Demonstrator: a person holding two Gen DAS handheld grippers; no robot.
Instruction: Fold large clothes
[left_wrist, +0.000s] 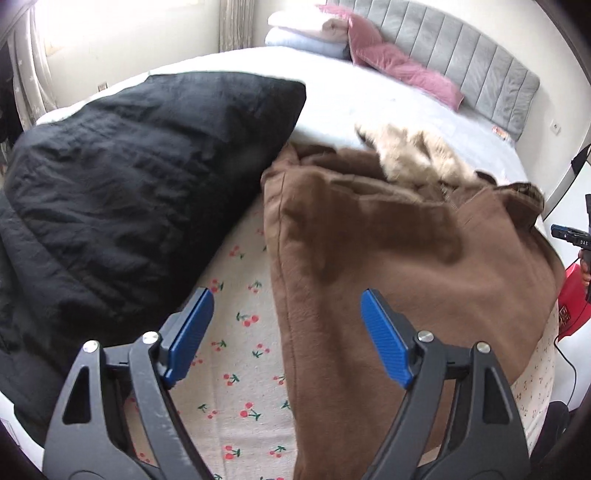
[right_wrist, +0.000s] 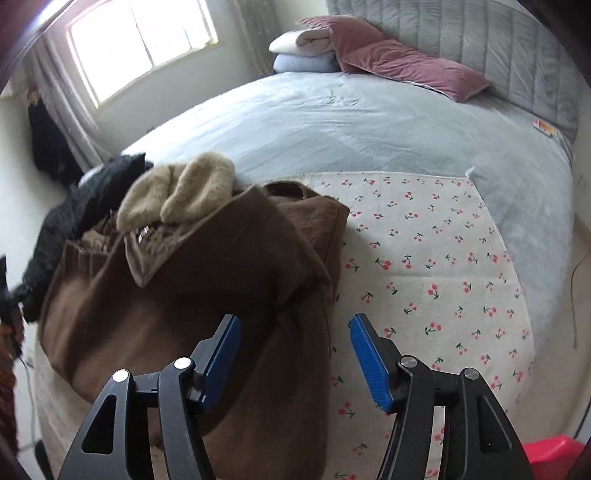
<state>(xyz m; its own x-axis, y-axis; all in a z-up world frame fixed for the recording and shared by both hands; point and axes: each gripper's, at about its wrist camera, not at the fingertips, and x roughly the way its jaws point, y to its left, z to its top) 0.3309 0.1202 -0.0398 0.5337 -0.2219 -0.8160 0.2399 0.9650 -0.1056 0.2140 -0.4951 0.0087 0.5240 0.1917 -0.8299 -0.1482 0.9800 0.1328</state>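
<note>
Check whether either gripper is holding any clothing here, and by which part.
Nothing is held. The left gripper and the right gripper both stand open above the brown coat on the bed, pads clear of the fabric.

- The coat (left_wrist: 388, 251) lies on the printed sheet (left_wrist: 236, 332) at the near part of the bed (left_wrist: 369, 99), its fur collar (left_wrist: 410, 155) on the end toward the headboard (left_wrist: 461, 62).
- In the left wrist view, the quilted jacket (left_wrist: 110, 177) lies just left of the coat, the 2 touching at the far end (sheet shows between them nearer).
- 2 folded blankets (right_wrist: 303, 51) are stacked at the bed's far end, a long pillow (right_wrist: 406, 62) beside them against the headboard.
- The left claw (left_wrist: 286, 332) hangs over the coat's left edge; the right claw (right_wrist: 293, 350) over its right edge.
</note>
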